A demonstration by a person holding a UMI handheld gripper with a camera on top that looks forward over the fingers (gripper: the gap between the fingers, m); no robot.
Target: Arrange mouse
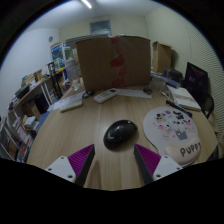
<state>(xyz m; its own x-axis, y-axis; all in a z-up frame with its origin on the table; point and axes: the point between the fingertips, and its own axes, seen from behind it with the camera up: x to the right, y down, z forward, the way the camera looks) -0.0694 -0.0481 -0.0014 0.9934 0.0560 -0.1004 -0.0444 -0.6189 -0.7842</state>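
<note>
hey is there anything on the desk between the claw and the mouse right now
Nothing visible does. The black mouse sits on bare wood table just ahead of the open claw, roughly centred between its fingers. The round white mouse pad lies off to the mouse's right, apart from that path.

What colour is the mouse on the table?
Black. The mouse shows best in the gripper view, just ahead of the open gripper.

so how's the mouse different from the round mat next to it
The mouse is black, while the round mat is pale with small pictures and lettering. The mouse is humped; the mat lies flat. The mouse is smaller than the mat. The mouse sits just ahead of the open tongs, the mat off to one side. Both rest on the wooden table.
</note>
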